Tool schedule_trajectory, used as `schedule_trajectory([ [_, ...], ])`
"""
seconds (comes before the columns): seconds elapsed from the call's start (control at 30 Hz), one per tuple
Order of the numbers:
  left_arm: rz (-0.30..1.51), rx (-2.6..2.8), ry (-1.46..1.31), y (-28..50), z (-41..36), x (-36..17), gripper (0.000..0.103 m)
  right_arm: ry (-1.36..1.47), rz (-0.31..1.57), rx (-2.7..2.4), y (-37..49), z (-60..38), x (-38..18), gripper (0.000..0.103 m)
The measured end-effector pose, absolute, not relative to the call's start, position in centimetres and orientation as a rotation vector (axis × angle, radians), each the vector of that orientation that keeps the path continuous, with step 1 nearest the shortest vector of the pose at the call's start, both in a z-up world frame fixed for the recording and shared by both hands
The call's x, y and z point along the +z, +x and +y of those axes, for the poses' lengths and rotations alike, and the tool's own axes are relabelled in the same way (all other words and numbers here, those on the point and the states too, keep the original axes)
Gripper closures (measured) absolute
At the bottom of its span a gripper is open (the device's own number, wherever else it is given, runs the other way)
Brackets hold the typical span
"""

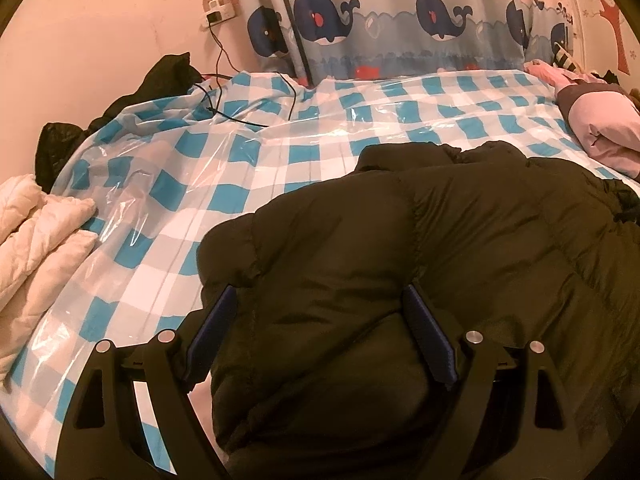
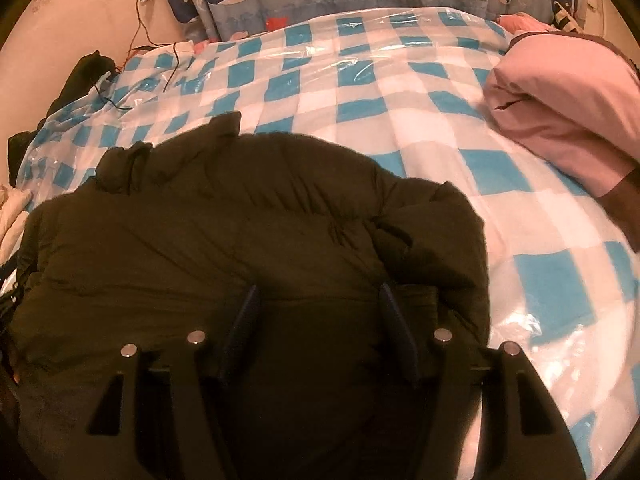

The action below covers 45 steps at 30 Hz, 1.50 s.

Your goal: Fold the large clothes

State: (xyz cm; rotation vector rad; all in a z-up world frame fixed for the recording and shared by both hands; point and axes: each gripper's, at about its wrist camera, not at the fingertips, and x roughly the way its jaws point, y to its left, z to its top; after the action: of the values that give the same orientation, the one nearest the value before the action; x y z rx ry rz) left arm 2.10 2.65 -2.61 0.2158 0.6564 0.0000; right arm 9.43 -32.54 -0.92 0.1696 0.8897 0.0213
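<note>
A dark puffer jacket (image 1: 420, 248) lies bunched on the near part of a bed, on a blue-and-white checked cover (image 1: 280, 140) that is itself under a sheet of clear, glossy plastic. In the left wrist view the jacket fills the lower right, with its quilted panels folded over one another and a rounded edge of it bulging toward the camera. The left hand-held gripper (image 1: 320, 340) has its blue-padded fingers (image 1: 430, 340) spread wide apart, one on each side of that bulging fold; the padding sits between them, and whether the pads actually press on it cannot be told. In the right wrist view the same jacket (image 2: 248, 232) covers the lower left, and the right hand-held gripper (image 2: 318, 332) straddles a dark fold of it with its fingers (image 2: 396, 332) partly apart; here too the fabric is between them, but contact is too dark to judge. Beyond the jacket, a folded pink garment (image 2: 568, 104) lies at the right edge of the bed, well apart from it. At the left edge lie a cream quilted garment (image 1: 36, 240) and another black garment (image 1: 160, 80) near the wall. A thin black cable (image 1: 236, 116) trails onto the cover from a wall socket (image 1: 218, 10). A curtain with whales (image 1: 400, 16) hangs behind the bed.
</note>
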Motion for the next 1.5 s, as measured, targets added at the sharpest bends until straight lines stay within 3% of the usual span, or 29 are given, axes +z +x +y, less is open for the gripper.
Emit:
schedule_trajectory([
  [0.23, 0.618, -0.033, 0.237, 0.8, 1.7, -1.7, 0.022, 0.104, 0.75, 0.049, 9.8, -30.5, 4.5, 0.042],
  [0.53, 0.623, -0.044, 0.199, 1.0, 2.1, -1.9, 0.022, 0.22, 0.864, 0.02, 14.3, -32.8, -1.5, 0.042],
  [0.87, 0.621, -0.051, 0.189, 0.9, 2.2, -2.1, 0.022, 0.193, 0.893, 0.011, 14.4, -32.3, -1.8, 0.041],
  [1.17, 0.596, -0.071, 0.223, 0.1, 1.4, -1.2, 0.022, 0.104, 0.8, 0.055, 13.9, -29.6, 2.8, 0.04],
  [1.5, 0.603, -0.075, 0.208, 0.0, 1.3, -1.5, 0.022, 0.198, 0.882, 0.033, 15.9, -31.5, -1.8, 0.039],
])
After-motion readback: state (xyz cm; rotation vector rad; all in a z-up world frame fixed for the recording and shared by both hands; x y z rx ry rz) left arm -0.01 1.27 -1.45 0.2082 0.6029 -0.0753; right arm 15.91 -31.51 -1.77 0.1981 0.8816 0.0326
